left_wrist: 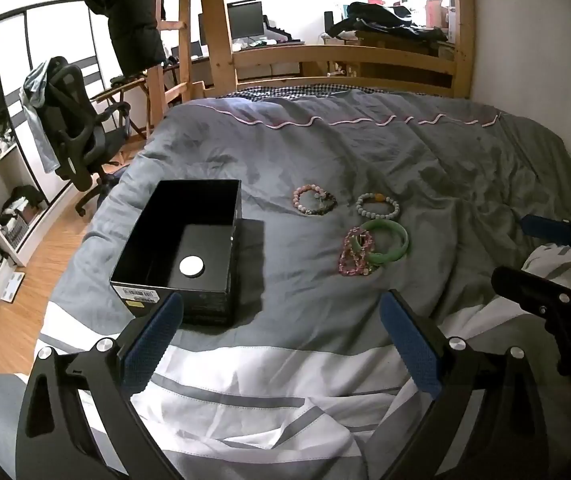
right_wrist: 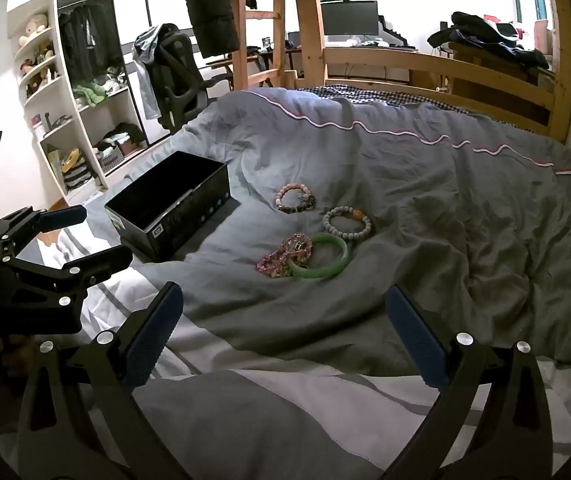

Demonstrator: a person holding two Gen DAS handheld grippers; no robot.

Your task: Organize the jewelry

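Gray bedding (left_wrist: 325, 152) holds a black box (left_wrist: 183, 240); four bracelets (left_wrist: 365, 232) lie beside it; left gripper (left_wrist: 281, 344) and right gripper (right_wrist: 285, 340) both hover spread, empty.

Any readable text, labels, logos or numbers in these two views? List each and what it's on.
Nothing can be read in either view.
Black box, near end: white label and yellow sticker, print too small and blurred.
Same box, side wall, right wrist view: a small square white logo, characters not legible.
Same side wall: a row of pale dots, no text.
Monitor: screen dark, no text.
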